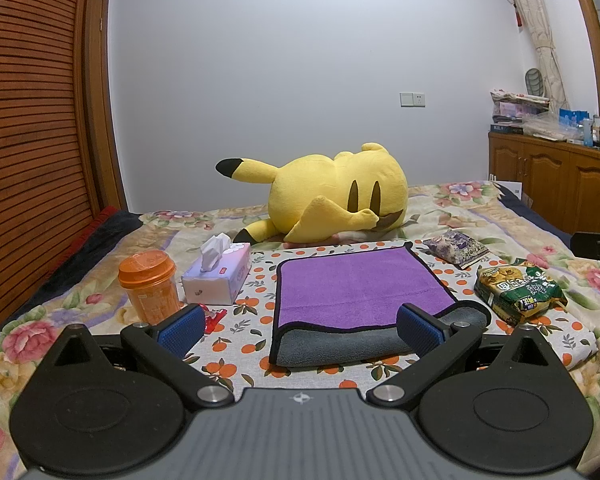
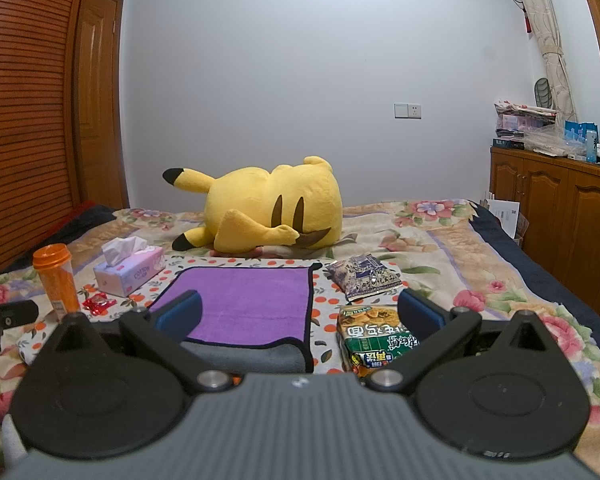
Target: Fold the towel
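The towel (image 1: pixel 352 292) is purple on its upper face and grey on the underside, edged all round with black piping. It lies folded over in 2 layers on the bed, the purple layer flat on top and the grey layer showing along the near edge, where the fabric bulges in a soft roll. From the left wrist view it sits ahead of and between the jaws, its near right corner just behind the right jaw. From the right wrist view the towel (image 2: pixel 244 300) lies ahead toward the left jaw, which overlaps its near left corner.
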The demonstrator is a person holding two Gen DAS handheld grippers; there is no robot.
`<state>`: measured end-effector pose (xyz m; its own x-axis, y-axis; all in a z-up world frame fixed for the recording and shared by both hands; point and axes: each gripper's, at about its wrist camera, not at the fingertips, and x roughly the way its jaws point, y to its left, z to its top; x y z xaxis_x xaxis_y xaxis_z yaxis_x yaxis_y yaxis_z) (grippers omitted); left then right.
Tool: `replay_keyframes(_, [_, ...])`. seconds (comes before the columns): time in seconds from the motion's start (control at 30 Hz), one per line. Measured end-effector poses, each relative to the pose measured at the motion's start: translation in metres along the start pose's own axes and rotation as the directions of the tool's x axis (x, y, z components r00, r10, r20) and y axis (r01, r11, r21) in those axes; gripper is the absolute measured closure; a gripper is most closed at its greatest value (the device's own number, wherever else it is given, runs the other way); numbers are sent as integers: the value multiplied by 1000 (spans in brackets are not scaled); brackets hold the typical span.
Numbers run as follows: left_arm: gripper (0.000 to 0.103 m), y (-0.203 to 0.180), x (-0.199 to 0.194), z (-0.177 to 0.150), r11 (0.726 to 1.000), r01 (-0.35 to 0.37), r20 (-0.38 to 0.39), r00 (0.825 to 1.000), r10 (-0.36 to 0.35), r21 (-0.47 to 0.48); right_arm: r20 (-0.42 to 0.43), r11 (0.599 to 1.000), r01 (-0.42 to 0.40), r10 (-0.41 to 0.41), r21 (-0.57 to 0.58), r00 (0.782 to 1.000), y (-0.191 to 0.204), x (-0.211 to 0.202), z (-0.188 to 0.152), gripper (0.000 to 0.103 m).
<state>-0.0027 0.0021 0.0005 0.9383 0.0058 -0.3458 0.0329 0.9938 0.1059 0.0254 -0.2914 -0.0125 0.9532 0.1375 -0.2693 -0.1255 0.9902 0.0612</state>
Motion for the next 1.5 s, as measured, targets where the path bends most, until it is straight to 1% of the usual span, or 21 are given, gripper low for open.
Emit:
replay_keyframes(0.83, [0, 1, 1, -2, 1000, 3, -8, 1000, -3, 4, -5, 1000, -1, 1, -1, 1000, 5, 3, -3, 0])
replay_keyframes(1.23, [0, 0, 11, -5, 1000, 14, -62, 998, -12, 18, -52, 1000, -8, 8, -11, 999, 9, 13, -4, 0])
replay_keyframes(1.5, [0, -3, 22, -7, 1000, 18, -113, 994, -15, 26, -73, 999, -10, 7, -34, 997, 14, 21, -5, 0])
